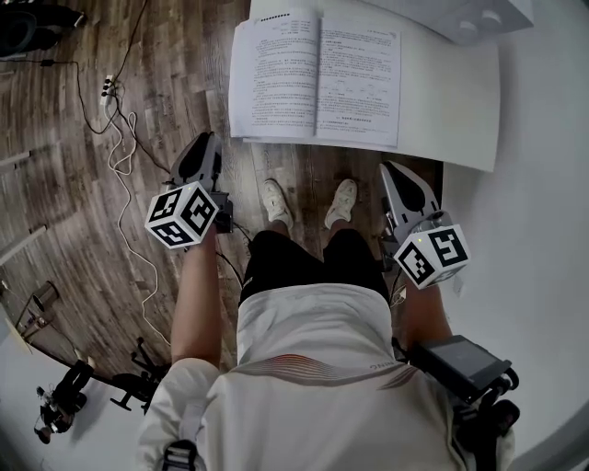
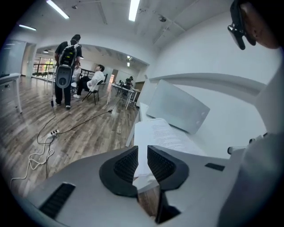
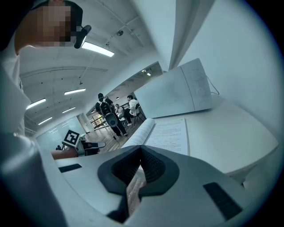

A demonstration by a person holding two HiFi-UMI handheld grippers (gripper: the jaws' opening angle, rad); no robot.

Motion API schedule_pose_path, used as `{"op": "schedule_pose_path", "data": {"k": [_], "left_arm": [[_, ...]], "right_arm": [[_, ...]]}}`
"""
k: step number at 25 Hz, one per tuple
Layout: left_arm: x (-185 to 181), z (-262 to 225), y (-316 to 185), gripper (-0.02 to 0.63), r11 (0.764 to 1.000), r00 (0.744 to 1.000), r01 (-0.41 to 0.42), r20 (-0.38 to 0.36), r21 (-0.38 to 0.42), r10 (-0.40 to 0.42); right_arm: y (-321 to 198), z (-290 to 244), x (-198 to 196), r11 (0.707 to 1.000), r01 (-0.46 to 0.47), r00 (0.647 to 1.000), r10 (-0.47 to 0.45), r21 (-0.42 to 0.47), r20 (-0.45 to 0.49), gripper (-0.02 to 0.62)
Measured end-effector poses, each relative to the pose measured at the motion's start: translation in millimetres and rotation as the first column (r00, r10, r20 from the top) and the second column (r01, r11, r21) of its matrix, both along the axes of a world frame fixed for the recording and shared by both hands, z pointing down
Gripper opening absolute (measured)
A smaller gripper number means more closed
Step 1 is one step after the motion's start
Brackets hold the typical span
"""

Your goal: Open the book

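Lying open, the book (image 1: 315, 78); gripper views alone show left gripper (image 2: 142, 151) parted, right gripper (image 3: 141, 150) apparently closed.

The book (image 1: 313, 78) lies on the table (image 1: 460, 120), and a box (image 1: 474, 17) stands behind the book on the same table. The left gripper (image 1: 202, 140) and right gripper (image 1: 394, 173) hang before the book, apart from it, near its 2 front corners. A power strip (image 1: 109, 87) lies on the floor (image 1: 175, 55) left of the book.
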State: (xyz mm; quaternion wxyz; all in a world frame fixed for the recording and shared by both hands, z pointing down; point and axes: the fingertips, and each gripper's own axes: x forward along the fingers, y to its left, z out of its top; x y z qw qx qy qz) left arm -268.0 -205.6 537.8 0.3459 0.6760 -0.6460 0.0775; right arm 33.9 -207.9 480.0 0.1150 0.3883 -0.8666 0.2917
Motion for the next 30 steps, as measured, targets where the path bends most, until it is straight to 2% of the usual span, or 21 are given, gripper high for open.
{"op": "schedule_pose_path", "data": {"k": [4, 7, 10, 13, 17, 21, 24, 30], "left_arm": [[14, -65, -11, 0.067, 0.991, 0.999, -0.045, 0.006, 0.125, 0.044], [23, -114, -14, 0.034, 0.972, 0.997, -0.077, 0.024, 0.224, 0.073], [29, -147, -17, 0.03, 0.948, 0.994, -0.11, 0.031, 0.298, 0.106], [32, -190, -13, 0.011, 0.915, 0.989, -0.147, 0.072, 0.376, 0.129], [41, -247, -2, 0.011, 0.849, 0.972, -0.228, 0.156, 0.477, 0.174], [46, -278, 13, 0.011, 0.798, 0.952, -0.301, 0.207, 0.523, 0.224], [50, -292, 25, 0.011, 0.768, 0.934, -0.356, 0.232, 0.532, 0.271], [60, -308, 45, 0.011, 0.748, 0.916, -0.4, 0.248, 0.529, 0.315]], "right_arm": [[-5, -30, -3, 0.999, 0.008, 1.0, -0.009, 0.054, 0.011, 0.003], [-5, -56, -6, 0.995, 0.013, 1.0, -0.013, 0.098, 0.002, 0.003], [-6, -75, -10, 0.99, 0.013, 1.0, -0.012, 0.143, -0.007, 0.003], [-1, -108, -12, 0.98, 0.006, 1.0, -0.002, 0.2, -0.019, 0.003], [17, -151, -18, 0.964, -0.012, 0.999, 0.024, 0.265, -0.04, 0.003], [35, -174, -23, 0.952, -0.05, 0.997, 0.068, 0.301, -0.048, 0.003], [43, -193, -26, 0.937, -0.099, 0.993, 0.116, 0.335, -0.032, 0.003], [51, -237, -35, 0.897, -0.131, 0.99, 0.14, 0.423, 0.008, 0.002]]}}
